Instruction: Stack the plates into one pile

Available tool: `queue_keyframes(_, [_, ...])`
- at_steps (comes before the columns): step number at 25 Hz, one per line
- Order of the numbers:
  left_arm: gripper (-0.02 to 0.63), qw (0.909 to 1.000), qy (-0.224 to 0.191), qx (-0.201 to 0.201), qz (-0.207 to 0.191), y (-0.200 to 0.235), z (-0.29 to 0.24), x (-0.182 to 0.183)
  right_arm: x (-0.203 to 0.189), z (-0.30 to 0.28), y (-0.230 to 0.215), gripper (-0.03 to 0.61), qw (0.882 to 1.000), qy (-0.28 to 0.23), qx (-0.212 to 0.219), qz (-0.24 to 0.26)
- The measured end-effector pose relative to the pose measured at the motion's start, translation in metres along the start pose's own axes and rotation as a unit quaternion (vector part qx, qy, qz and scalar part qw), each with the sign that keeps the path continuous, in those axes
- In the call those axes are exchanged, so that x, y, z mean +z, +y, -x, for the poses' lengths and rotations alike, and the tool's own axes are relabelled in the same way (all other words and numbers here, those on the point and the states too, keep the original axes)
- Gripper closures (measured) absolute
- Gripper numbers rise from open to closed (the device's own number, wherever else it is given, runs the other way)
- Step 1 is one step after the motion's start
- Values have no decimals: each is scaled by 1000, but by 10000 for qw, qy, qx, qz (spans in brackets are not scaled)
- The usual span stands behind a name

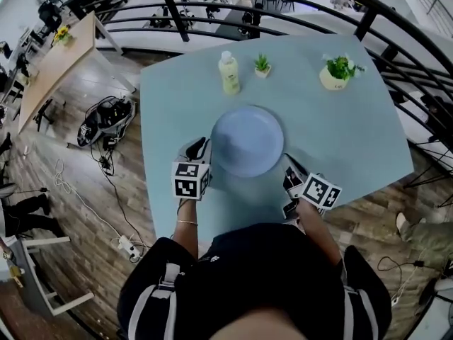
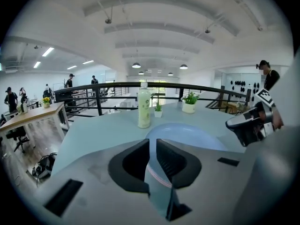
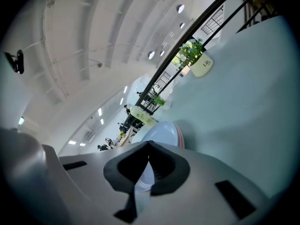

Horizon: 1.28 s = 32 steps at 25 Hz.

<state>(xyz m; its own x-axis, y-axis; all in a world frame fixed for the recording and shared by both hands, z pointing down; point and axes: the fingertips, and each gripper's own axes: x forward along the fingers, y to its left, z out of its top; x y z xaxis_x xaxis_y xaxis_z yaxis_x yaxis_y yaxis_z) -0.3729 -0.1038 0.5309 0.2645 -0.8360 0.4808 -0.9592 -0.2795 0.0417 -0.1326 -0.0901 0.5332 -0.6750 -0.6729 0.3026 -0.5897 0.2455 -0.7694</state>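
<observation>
A pale blue plate [image 1: 248, 142] lies in the middle of the light blue table [image 1: 354, 140]. A pink rim [image 3: 180, 136] shows just under the plate [image 3: 161, 134], so it tops a small pile. My left gripper [image 1: 202, 148] is at the plate's left edge. In the left gripper view the left gripper [image 2: 153, 159] has its jaws shut on the plate [image 2: 187, 134] at the rim, pink edge included. My right gripper [image 1: 289, 167] is at the near right edge. In its own view the right gripper [image 3: 149, 162] has its jaws pinched on the rim.
Beyond the plate stand a pale yellow-green bottle [image 1: 228, 73], a small potted plant [image 1: 262, 65] and a larger plant in a cream pot [image 1: 337, 73]. A black railing [image 1: 368, 20] curves round the table's far side. The person's dark-clad body fills the near edge.
</observation>
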Motion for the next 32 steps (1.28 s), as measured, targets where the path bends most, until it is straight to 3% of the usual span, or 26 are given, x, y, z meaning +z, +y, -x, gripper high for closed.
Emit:
queue_keyframes(4, [572,9980,-262,-367,-453,-23,13,15,13,1,22,575,9967,-107,438,671])
queue_keyframes(9, [574,9930,-401,-608,-931,-54,18,25,23,5,48,575,9817,-122,881,1683])
queue_keyframes(13, [574,9903,-541,-980,-826,-80,16,32,21,6,53,575,9783,-36,1068,1776])
queue_keyframes(18, [574,9882,-452,-1117,-941,-95,15,28,11,6,50,575,9767,165,1066,1858])
queue_keyframes(32, [574,9901,-324,-870,-1050,-86,18,25,9,-8,50,575,9764,360,1232,1738])
